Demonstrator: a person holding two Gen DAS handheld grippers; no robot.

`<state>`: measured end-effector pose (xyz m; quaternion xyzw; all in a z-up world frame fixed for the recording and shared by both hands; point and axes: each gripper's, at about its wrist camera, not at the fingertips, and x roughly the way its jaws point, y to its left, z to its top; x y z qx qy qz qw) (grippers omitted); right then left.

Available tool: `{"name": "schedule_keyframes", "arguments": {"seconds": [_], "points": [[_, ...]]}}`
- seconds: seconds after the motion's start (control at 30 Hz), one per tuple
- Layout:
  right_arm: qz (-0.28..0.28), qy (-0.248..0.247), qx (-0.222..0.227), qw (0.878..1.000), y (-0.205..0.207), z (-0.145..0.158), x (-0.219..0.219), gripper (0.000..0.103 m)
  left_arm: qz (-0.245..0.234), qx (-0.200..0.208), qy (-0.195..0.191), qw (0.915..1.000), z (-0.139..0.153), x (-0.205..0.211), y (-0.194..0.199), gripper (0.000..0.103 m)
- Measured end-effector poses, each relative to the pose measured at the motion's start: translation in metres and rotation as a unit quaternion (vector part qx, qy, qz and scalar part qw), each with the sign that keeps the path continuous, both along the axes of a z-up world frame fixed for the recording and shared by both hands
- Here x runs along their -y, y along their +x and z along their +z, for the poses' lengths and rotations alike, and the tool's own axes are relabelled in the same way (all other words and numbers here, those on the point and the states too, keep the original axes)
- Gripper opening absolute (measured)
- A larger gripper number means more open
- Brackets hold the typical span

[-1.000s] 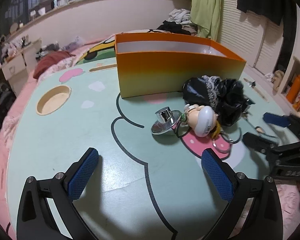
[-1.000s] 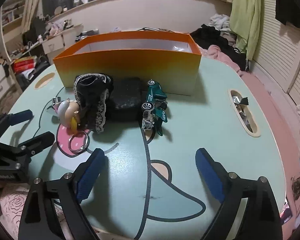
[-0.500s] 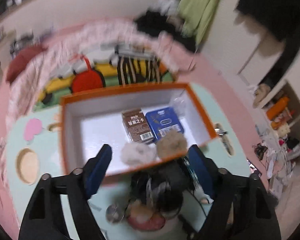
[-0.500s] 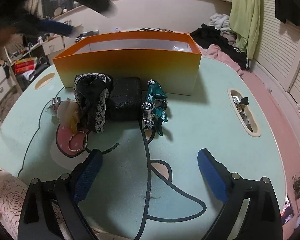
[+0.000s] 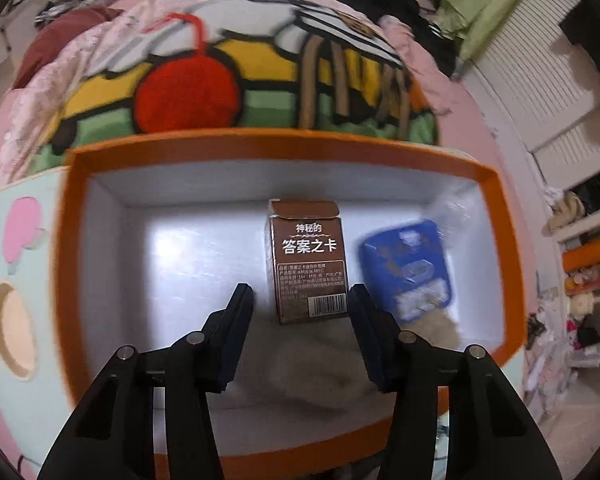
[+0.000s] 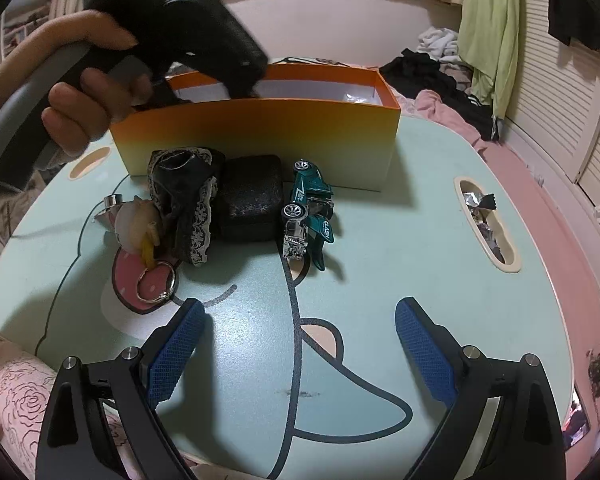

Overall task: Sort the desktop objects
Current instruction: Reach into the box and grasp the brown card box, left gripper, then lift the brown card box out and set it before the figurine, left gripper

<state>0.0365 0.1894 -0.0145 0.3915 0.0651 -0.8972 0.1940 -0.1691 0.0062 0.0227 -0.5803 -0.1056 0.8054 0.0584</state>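
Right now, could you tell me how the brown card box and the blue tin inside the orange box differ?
The brown card box is taller than wide with sharp corners; the blue tin is squarer with rounded corners. The brown card box lies near the middle of the orange box, almost square to its walls, while the blue tin lies to its right, slightly turned. The card box shows white print and a barcode; the tin's label is blurred. Both lie flat on the white floor.

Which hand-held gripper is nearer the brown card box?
Left. The left hand-held gripper hangs over the orange box, jaws closing above the brown card box. The right hand-held gripper waits outside, over the table.
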Motion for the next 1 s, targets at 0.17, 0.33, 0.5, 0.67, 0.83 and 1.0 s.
{"name": "schedule_keyframes", "arguments": {"seconds": [0.17,0.33,0.5,0.67,0.83,1.0], "points": [[0.001,-0.001,0.000,1.000,0.000,0.001,0.000,0.096,-0.021,-0.001,-0.042,0.9989,0.006,-0.011,-0.003,0.051],[0.001,0.000,0.000,1.000,0.000,0.000,0.000,0.096,-0.062,0.004,-0.089,0.9941,-0.003,-0.032,-0.013,0.044],[0.002,0.000,0.001,1.000,0.000,0.001,0.000,0.096,-0.048,-0.048,-0.043,0.9968,0.015,-0.011,-0.003,0.042],[0.003,0.000,0.000,1.000,0.000,0.001,0.000,0.096,-0.081,-0.150,0.038,0.9846,0.073,0.011,0.071,0.042],[0.003,0.000,0.000,1.000,0.000,0.001,0.000,0.096,-0.121,-0.171,0.036,0.9772,0.078,0.016,0.146,0.042],[0.004,0.000,0.000,1.000,0.000,0.001,0.000,0.097,-0.149,-0.142,-0.045,0.9776,0.036,0.004,0.199,0.042]]}}
